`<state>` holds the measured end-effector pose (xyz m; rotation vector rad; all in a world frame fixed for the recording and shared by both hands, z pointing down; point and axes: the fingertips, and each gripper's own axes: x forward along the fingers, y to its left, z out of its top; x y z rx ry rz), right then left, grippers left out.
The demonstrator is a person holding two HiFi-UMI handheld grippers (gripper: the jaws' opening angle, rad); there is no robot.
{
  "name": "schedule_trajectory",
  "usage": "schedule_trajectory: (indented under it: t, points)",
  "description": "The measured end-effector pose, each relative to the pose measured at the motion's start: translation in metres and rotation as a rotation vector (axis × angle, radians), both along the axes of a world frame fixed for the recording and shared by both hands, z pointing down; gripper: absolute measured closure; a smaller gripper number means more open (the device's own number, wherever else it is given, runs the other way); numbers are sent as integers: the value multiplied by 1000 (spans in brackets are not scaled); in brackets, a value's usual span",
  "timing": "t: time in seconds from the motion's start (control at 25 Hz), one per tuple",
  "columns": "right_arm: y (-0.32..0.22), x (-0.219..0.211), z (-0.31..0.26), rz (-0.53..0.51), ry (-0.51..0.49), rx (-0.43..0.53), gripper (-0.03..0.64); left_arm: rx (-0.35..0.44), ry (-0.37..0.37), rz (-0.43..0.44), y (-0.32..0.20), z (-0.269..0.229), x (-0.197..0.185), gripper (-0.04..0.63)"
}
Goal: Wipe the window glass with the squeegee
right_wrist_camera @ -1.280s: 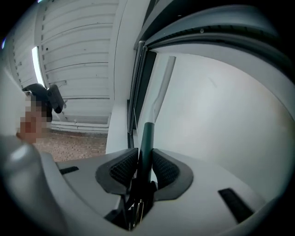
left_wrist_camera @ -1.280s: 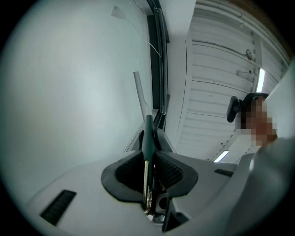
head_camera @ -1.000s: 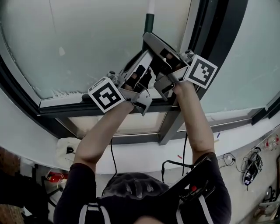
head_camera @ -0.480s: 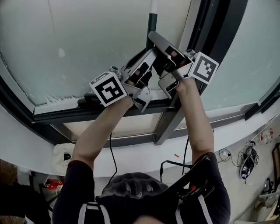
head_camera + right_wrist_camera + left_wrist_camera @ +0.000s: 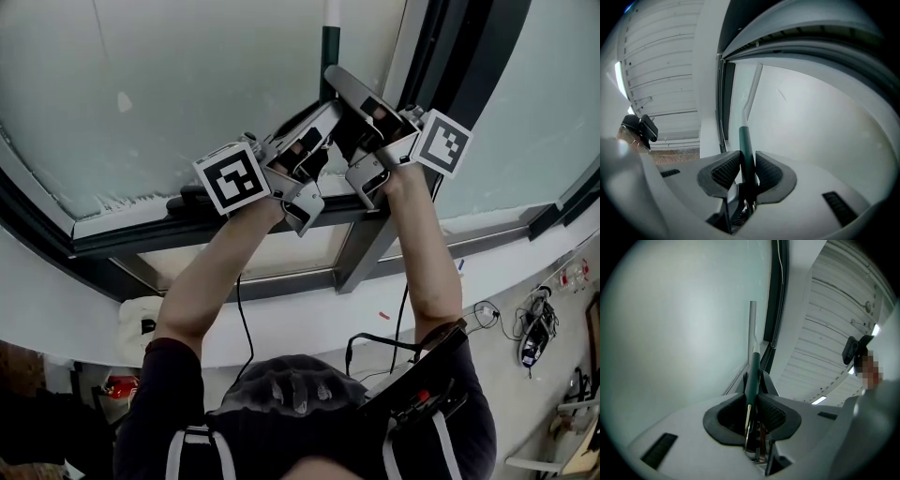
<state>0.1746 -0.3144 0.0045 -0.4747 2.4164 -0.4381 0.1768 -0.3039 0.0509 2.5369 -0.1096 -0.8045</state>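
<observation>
Both grippers clamp one squeegee pole that points up along the window glass (image 5: pixel 187 84). The pole's dark green grip (image 5: pixel 327 52) turns into a white tube (image 5: pixel 330 11) that leaves the head view at the top; the blade is out of sight. My left gripper (image 5: pixel 314 127) is shut on the green grip (image 5: pixel 753 376), lower down. Just above it, my right gripper (image 5: pixel 345 89) is shut on the same grip (image 5: pixel 744 145). The left gripper view shows the grey tube (image 5: pixel 752 324) beside the pane (image 5: pixel 679 333). The right gripper view shows the tube (image 5: pixel 752 89) against the glass (image 5: pixel 815 122).
A dark window frame (image 5: pixel 216 225) runs under the pane, with a dark upright mullion (image 5: pixel 441 66) at the right. A small black object (image 5: pixel 190 202) lies on the frame. Cables (image 5: pixel 487 314), a white bag (image 5: pixel 141 314) and a red item (image 5: pixel 114 382) lie on the floor below.
Both grippers have risen slightly along the window with the pole still clamped. The view has shifted a little.
</observation>
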Motion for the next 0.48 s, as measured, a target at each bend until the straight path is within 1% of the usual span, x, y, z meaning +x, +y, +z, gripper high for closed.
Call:
schedule_trajectory:
  t: [0.24, 0.48]
  points:
    - [21, -4, 47, 5, 11, -38, 518, -37, -28, 17, 21, 48, -2, 502]
    - [21, -9, 70, 13, -3, -79, 518, -75, -61, 21, 24, 71, -9, 502]
